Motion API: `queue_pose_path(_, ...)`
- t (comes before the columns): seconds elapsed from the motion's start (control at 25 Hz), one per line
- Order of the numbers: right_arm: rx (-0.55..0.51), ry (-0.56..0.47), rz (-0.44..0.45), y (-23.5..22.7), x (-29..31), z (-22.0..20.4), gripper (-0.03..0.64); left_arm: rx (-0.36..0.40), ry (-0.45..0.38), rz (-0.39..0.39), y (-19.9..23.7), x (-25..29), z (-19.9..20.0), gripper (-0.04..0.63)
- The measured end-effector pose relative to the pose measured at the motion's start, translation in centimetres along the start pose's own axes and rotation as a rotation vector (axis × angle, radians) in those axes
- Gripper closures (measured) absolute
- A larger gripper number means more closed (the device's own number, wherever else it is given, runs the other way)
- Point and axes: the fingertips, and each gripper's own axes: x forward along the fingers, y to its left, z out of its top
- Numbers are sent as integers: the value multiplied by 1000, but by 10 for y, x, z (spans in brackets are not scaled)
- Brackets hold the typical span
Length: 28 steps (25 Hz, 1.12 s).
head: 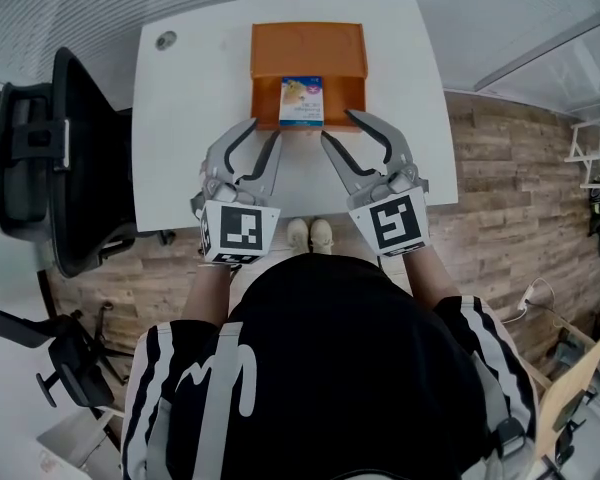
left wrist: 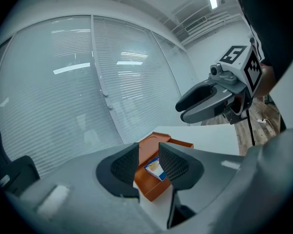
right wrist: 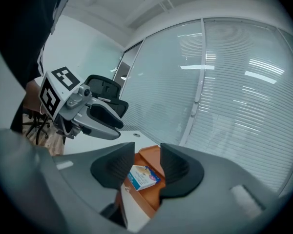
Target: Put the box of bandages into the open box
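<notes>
Task looks done, nothing left to carry.
Head view: the box of bandages lies inside the orange open box, upper centre of the white desk; left tongs and right tongs gape below it, holding nothing. Left gripper view: jaws apart, blinds behind glass fill the wall. Right gripper view: jaws apart, gripping nothing.

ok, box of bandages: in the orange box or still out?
In. The box of bandages sits within the walls of the open orange box, against its near side. The right gripper view shows the same.
</notes>
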Motion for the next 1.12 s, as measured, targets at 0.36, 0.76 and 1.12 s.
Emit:
queue_pose_path(0.36, 18, -36, -19, -5, -5, 10, 516, -47, -27, 35, 10, -7, 11, 502)
queue_pose_path(0.76, 60, -56, -37, -10, -8, 4, 588, -58, -83, 27, 8, -13, 19, 568)
queue_pose_path(1.12, 69, -66, -36, -10, -9, 9, 618, -67, -99, 26, 10, -14, 23, 594)
